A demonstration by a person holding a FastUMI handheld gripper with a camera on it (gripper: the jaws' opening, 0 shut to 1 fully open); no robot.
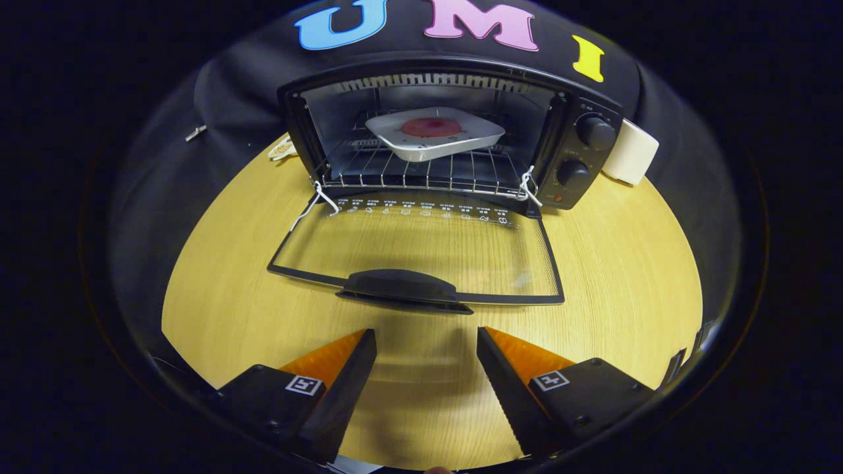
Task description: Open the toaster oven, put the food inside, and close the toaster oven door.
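Hovering low over desk [217, 316], gripper [427, 349] has jaws wide apart, holding nothing. Just ahead of fingertips: door handle [403, 289] on glass door [421, 247], folded fully down and flat. Beyond it, toaster oven [454, 141] stands open; white plate [435, 133] with round red food [431, 127] sits on wire rack [421, 172] inside. Loading looks done; closing remains. Next move likely calls for jaws catching handle, swinging door upward until shut.
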